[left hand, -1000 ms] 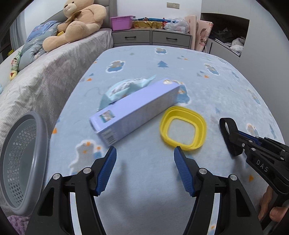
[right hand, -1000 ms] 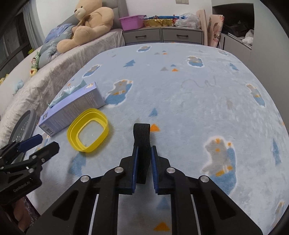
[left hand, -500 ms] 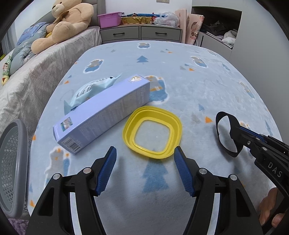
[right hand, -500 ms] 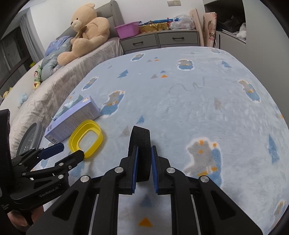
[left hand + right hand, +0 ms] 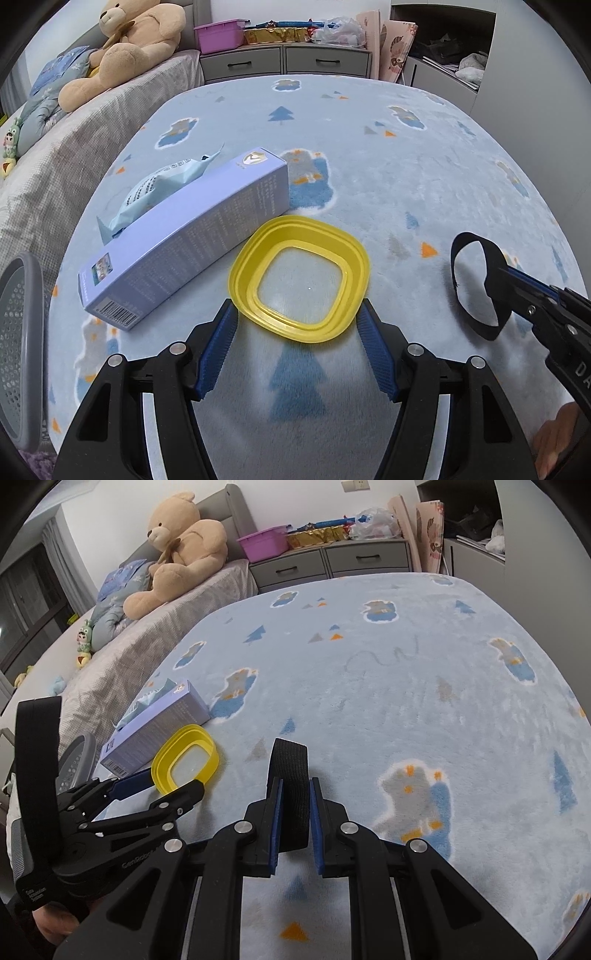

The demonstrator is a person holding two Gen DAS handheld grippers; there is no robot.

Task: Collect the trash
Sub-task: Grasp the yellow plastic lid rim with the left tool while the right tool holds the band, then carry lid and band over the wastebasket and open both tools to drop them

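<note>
A yellow square ring lid [image 5: 299, 273] lies on the blue blanket; it also shows in the right wrist view [image 5: 186, 758]. My left gripper [image 5: 297, 326] is open, its fingertips on either side of the lid's near edge. A long purple box [image 5: 184, 240] lies left of the lid, with a pale blue wrapper [image 5: 159, 192] behind it. My right gripper [image 5: 293, 788] is shut on a black band loop [image 5: 290, 786], held above the blanket to the right of the lid; the loop also shows in the left wrist view [image 5: 476, 284].
A grey perforated basket [image 5: 18, 347] sits at the left edge of the bed. A teddy bear [image 5: 125, 48] rests on the grey cover at back left. Drawers [image 5: 284, 62] with clutter stand behind the bed.
My left gripper has moved right and forward, from facing the purple box to straddling the yellow lid. The right gripper has lifted a little with the black loop still held.
</note>
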